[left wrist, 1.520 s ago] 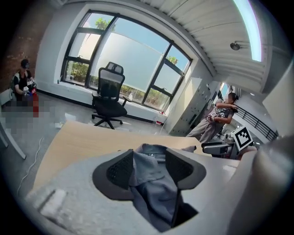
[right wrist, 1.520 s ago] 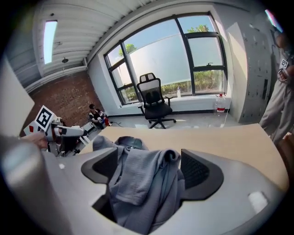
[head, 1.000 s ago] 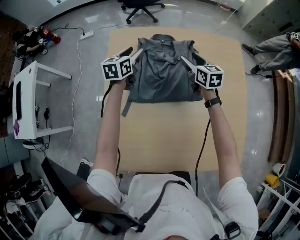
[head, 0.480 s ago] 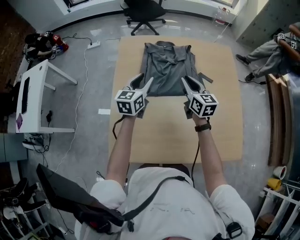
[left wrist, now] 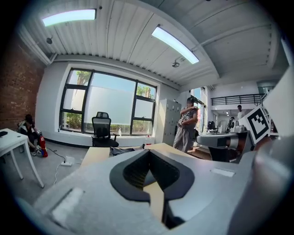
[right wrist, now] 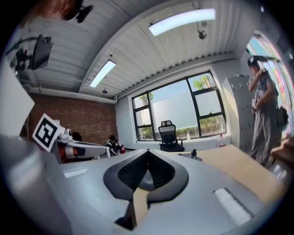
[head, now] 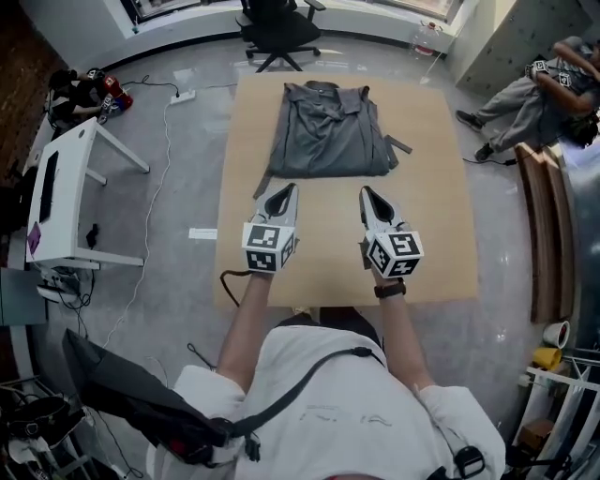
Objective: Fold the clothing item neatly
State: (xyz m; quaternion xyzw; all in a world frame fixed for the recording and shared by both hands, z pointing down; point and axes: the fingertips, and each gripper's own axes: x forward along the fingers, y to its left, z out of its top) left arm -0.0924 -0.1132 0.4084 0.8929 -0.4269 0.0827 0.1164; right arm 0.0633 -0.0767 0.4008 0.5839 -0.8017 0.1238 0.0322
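A grey clothing item lies folded into a rectangle at the far end of a wooden table. Nearer the person, well apart from it, the left gripper and right gripper hover side by side, each with its jaws pressed together on nothing. In both gripper views the grippers' own bodies hide most of the garment.

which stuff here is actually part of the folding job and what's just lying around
Part of the job:
- grey shirt, folded on the wooden table
- left tool and right tool, both shut, empty, short of the shirt

Lying about:
- office chair
- white desk
- power strip on the floor
- tape roll
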